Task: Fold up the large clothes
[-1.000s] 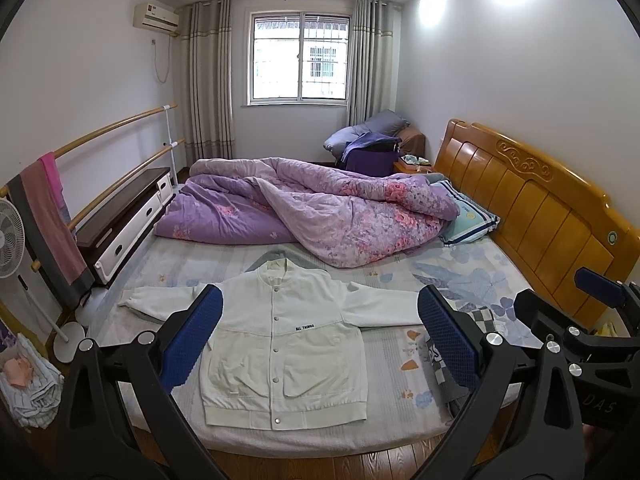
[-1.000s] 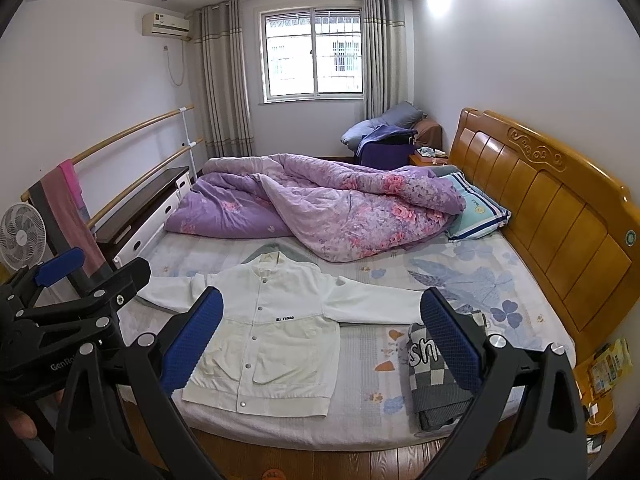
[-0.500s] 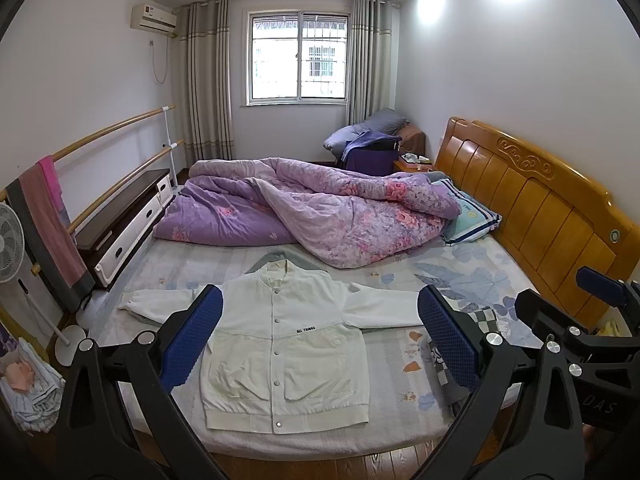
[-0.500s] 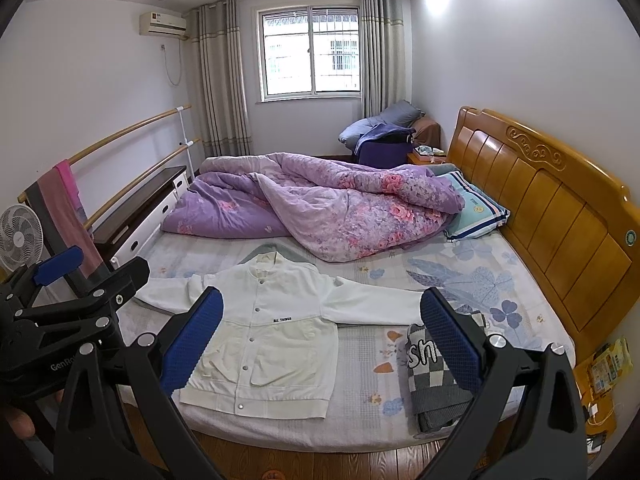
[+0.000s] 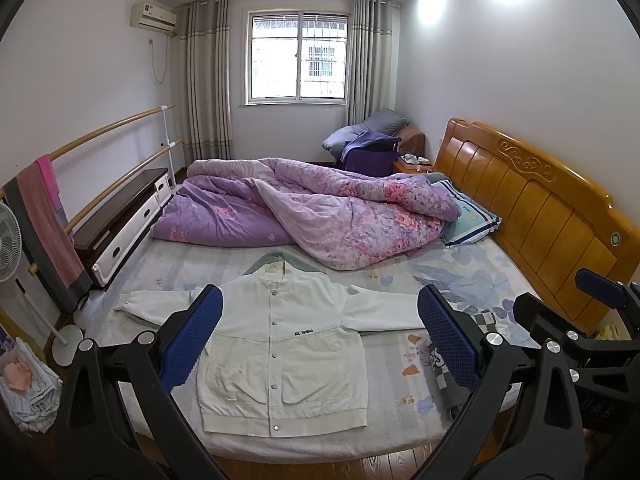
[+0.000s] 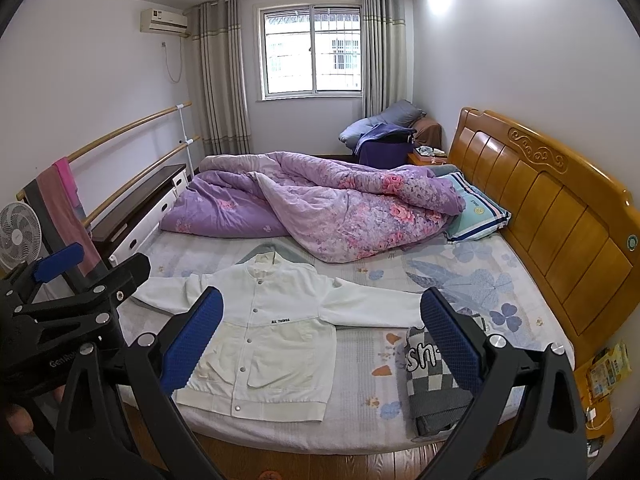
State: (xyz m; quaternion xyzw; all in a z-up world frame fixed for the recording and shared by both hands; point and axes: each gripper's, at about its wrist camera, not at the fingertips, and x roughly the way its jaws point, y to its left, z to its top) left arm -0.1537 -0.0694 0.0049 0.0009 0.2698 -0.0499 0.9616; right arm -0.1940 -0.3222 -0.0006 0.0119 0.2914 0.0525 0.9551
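A white button-up jacket (image 5: pixel 284 344) lies flat and face up on the bed, sleeves spread to both sides; it also shows in the right wrist view (image 6: pixel 264 340). My left gripper (image 5: pixel 320 340) is open and empty, held above the bed's near edge, well short of the jacket. My right gripper (image 6: pixel 322 340) is open and empty too, at about the same height. Each gripper shows at the edge of the other's view.
A folded grey checked garment (image 6: pixel 436 380) lies right of the jacket. A purple floral quilt (image 5: pixel 320 216) is bunched at the far side of the bed, a pillow (image 5: pixel 468 220) by the wooden headboard (image 5: pixel 540 208). A fan (image 6: pixel 18 236) and rail stand left.
Both grippers have drifted slightly; the jacket sits a little lower in the views. Nothing was taken hold of.
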